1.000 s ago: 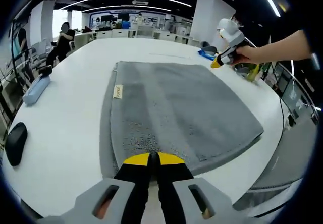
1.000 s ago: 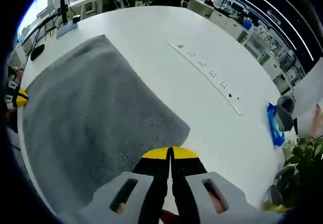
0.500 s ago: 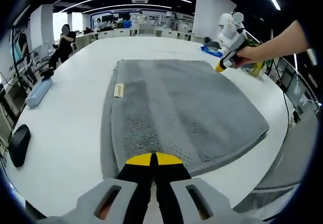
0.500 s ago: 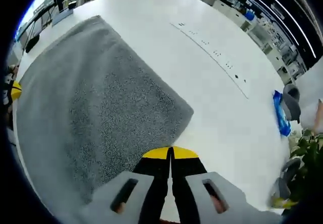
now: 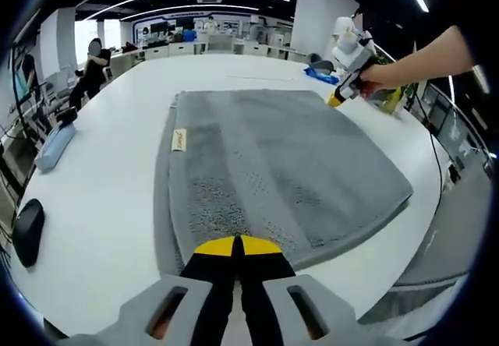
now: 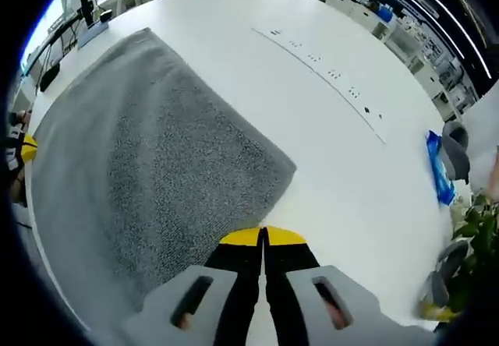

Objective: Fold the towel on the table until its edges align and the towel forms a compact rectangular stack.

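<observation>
A grey towel (image 5: 273,163) lies flat and folded over on the white table (image 5: 101,182), with a small label (image 5: 180,139) near its left edge. My left gripper (image 5: 236,244) is shut, its yellow tips just above the towel's near edge. In the left gripper view, the right gripper (image 5: 340,97) hovers by the towel's far right corner, held by a person's hand (image 5: 382,77). In the right gripper view the towel (image 6: 148,167) spreads left, and my right gripper (image 6: 263,236) is shut above the table beside the towel's corner. The left gripper's yellow tip (image 6: 25,150) shows at the left rim.
A black mouse (image 5: 25,231) and a light blue case (image 5: 53,145) lie on the table's left side. Blue items (image 5: 318,73) and a plant (image 6: 475,229) sit near the far right. A strip of markings (image 6: 327,73) crosses the table. A person (image 5: 92,61) sits at the back left.
The right gripper has moved slightly, its view shifting a little over the towel corner. The left gripper view has barely shifted. The towel lies the same.
</observation>
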